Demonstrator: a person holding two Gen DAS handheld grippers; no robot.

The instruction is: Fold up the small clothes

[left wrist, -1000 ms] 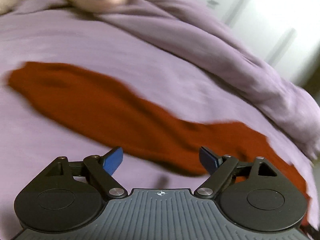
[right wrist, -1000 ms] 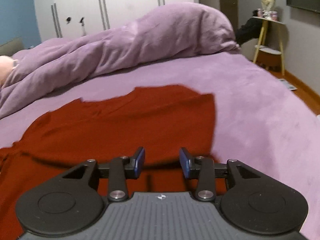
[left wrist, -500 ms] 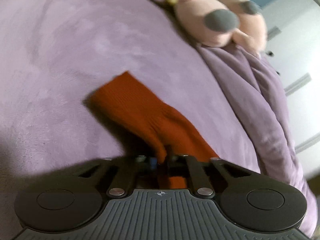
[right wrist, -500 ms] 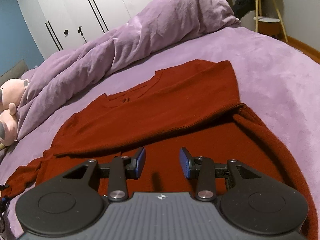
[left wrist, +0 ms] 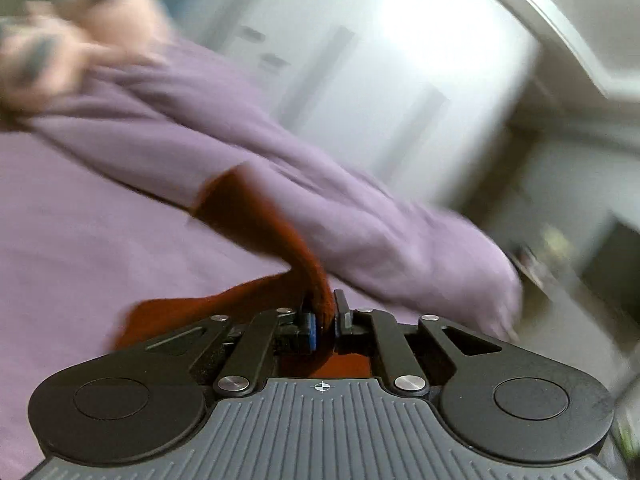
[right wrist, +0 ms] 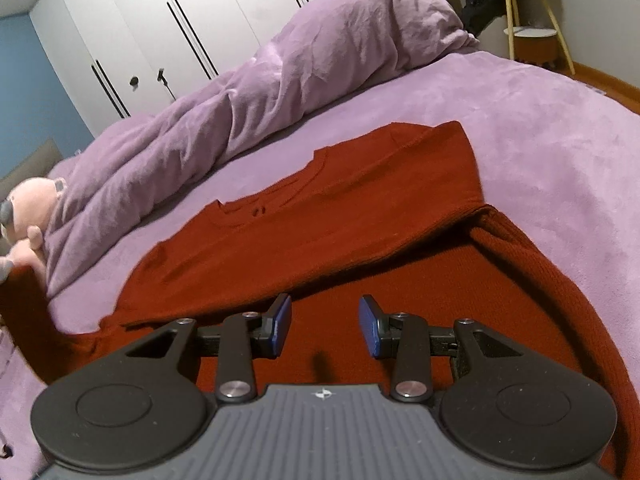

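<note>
Your left gripper [left wrist: 325,316] has its jaws pinched tight on a fold of the red sweater [left wrist: 256,224], and its view is tilted and blurred. Your right gripper [right wrist: 324,326] hovers low over the same sweater, jaws spread wide, gripping nothing.

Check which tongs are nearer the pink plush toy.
Left. The left tongs, shut on the rust-red knit sweater's sleeve, sit closer to the pink plush toy; right tongs hover open over the sweater's body.
</note>
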